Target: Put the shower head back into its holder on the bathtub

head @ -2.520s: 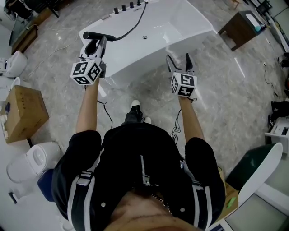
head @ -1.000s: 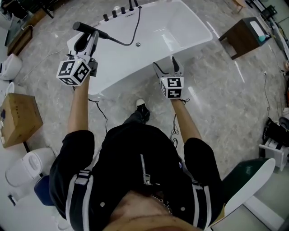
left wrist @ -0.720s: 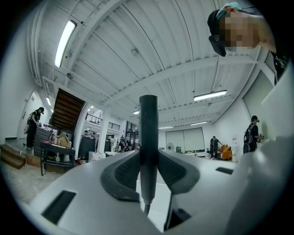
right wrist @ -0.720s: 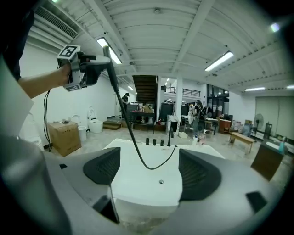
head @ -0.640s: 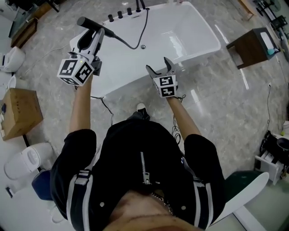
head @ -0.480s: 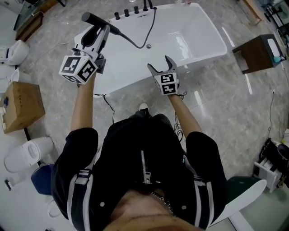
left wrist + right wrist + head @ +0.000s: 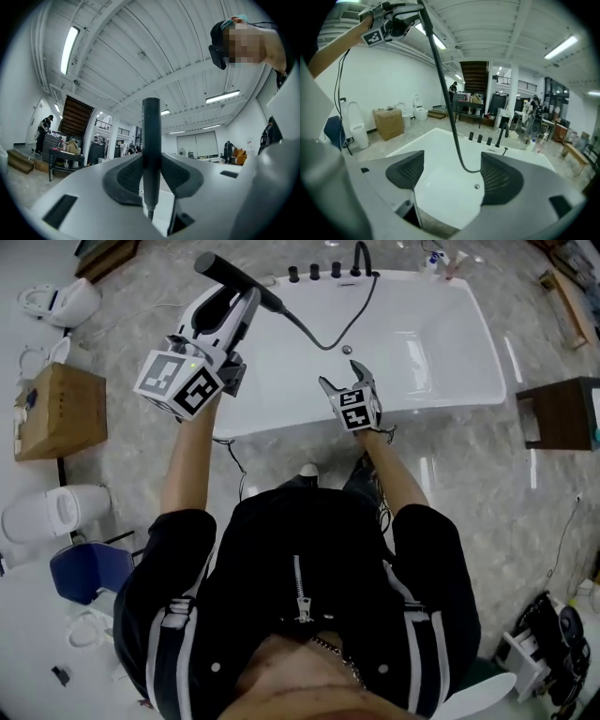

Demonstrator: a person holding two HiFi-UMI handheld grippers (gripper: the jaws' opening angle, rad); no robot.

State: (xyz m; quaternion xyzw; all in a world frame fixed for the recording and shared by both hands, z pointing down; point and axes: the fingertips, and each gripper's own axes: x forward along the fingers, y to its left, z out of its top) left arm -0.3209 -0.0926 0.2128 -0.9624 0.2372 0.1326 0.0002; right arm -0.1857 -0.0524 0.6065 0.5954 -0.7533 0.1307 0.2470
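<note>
My left gripper (image 7: 246, 298) is shut on the black shower head (image 7: 232, 275), held up in the air above the near left corner of the white bathtub (image 7: 441, 381). In the left gripper view the shower head (image 7: 151, 140) stands upright between the pads (image 7: 124, 176), pointing at the ceiling. Its black hose (image 7: 323, 338) sags over the tub and runs to the black fittings (image 7: 314, 272) on the far rim. My right gripper (image 7: 347, 381) is open over the near rim, with nothing in it. The right gripper view shows the hose (image 7: 445, 93) and the fittings (image 7: 487, 139).
A cardboard box (image 7: 61, 409) and white toilets (image 7: 52, 512) stand on the floor to the left, with a blue seat (image 7: 89, 568) nearer me. A dark wooden table (image 7: 562, 413) is at the right. Small bottles (image 7: 441, 259) sit on the tub's far rim.
I have stepped closer to the tub. The left gripper has carried the shower head higher and toward the fittings. The right gripper has stayed open and come over the near rim.
</note>
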